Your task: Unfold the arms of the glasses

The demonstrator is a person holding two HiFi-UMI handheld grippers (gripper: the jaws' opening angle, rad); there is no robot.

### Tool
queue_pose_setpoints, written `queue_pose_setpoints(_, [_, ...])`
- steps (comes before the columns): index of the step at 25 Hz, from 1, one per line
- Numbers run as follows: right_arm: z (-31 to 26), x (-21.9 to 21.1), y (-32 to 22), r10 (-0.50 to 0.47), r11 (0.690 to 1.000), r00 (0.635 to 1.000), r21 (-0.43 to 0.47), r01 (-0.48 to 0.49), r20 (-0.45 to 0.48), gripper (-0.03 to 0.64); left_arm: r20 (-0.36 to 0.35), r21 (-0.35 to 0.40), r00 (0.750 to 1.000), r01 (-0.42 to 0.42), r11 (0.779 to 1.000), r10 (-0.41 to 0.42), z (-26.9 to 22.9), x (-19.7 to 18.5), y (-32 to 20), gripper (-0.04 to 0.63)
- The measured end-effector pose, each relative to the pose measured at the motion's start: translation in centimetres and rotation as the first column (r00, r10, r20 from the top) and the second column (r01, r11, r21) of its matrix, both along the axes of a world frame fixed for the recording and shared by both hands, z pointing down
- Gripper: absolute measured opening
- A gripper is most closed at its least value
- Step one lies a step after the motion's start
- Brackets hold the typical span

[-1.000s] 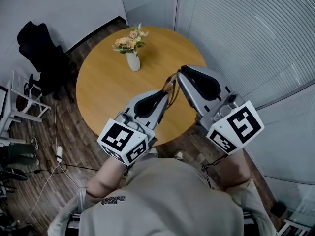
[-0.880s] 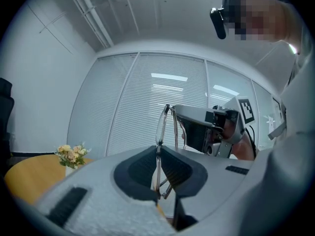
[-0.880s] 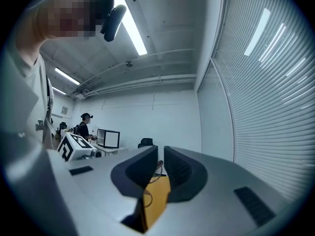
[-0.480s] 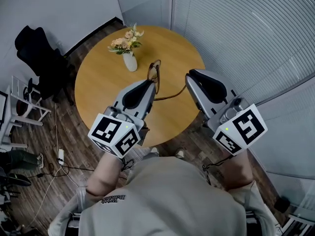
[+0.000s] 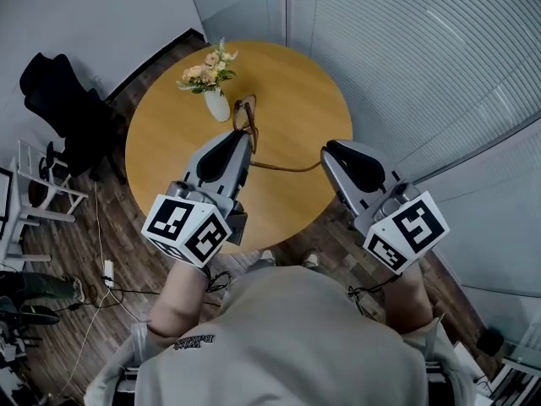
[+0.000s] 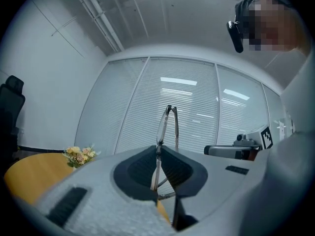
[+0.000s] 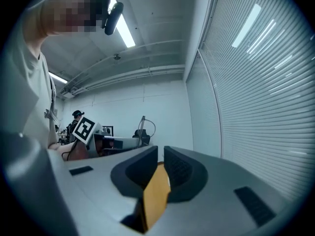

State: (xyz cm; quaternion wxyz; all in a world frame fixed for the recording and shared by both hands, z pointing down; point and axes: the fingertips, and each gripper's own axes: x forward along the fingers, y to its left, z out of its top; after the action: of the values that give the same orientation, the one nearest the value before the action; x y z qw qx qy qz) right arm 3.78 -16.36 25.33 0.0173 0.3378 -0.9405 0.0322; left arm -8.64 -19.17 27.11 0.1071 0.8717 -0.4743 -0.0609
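Fingers [image 6: 134, 168] of the left gripper [image 6: 158, 150] pinch the glasses [image 6: 168, 124] by the frame, lenses edge-on and upright above them. Right gripper [image 7: 160, 156] fingers [image 7: 184, 173] stand slightly apart, empty. Only the head view shows one thin arm [image 5: 287, 168] swung out over the round counter [image 5: 296, 83], toward the right gripper.

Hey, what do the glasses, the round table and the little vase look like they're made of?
Glasses: wire-thin rims and arms, likely metal, brownish tint.
Table: even matte orange-brown top, wood or wood-look laminate.
Vase: smooth, plain white, probably ceramic; too small to be sure.
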Motion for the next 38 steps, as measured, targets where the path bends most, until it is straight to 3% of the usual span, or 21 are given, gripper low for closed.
queue_pose_setpoints(5, [2.3, 0.5, 0.6, 0.011, 0.999, 0.999, -0.043, -0.012, -0.039, 0.038, -0.015, 0.004, 1.000, 0.012, 1.000, -0.012, -0.2, -0.6, -0.1, 0.041])
queue_pose_setpoints(10, [5.3, 0.2, 1.7, 0.001, 0.999, 0.987, -0.033, -0.006, -0.163, 0.038, -0.005, 0.013, 1.000, 0.021, 1.000, -0.021, 0.3, -0.5, 0.1, 0.041])
queue_pose_setpoints(16, [5.8, 0.3, 2.1, 0.003, 0.998, 0.993, -0.069, -0.011, -0.121, 0.037, 0.032, -0.002, 0.999, 0.017, 1.000, -0.017, 0.9, -0.4, 0.4, 0.041])
queue_pose_setpoints(22, [2.9, 0.7, 1.7, 0.031, 1.000, 0.995, 0.005, -0.030, -0.094, 0.038, 0.100, 0.010, 0.995, -0.009, 1.000, 0.008, 1.5, 0.9, 0.8, 0.041])
queue_pose_setpoints(26, [1.3, -0.9, 1.7, -0.022, 0.998, 0.989, 0.058, 0.031, -0.150, 0.038, 0.108, 0.007, 0.994, -0.034, 0.999, 0.033, 1.6, 1.7, 1.1, 0.041])
queue_pose_setpoints(33, [1.1, -3.0, 0.9, -0.140, 0.987, 0.959, 0.038, 0.154, -0.245, 0.044, 0.109, 0.003, 0.990, -0.092, 0.996, 0.091, 1.3, 4.1, 1.9, 0.041])
queue_pose_setpoints(38, [3.4, -4.0, 1.3, -0.219, 0.973, 0.916, -0.007, 0.230, -0.337, 0.046, 0.112, 0.017, 0.989, -0.104, 0.994, 0.101, 0.9, 4.6, 2.4, 0.041])
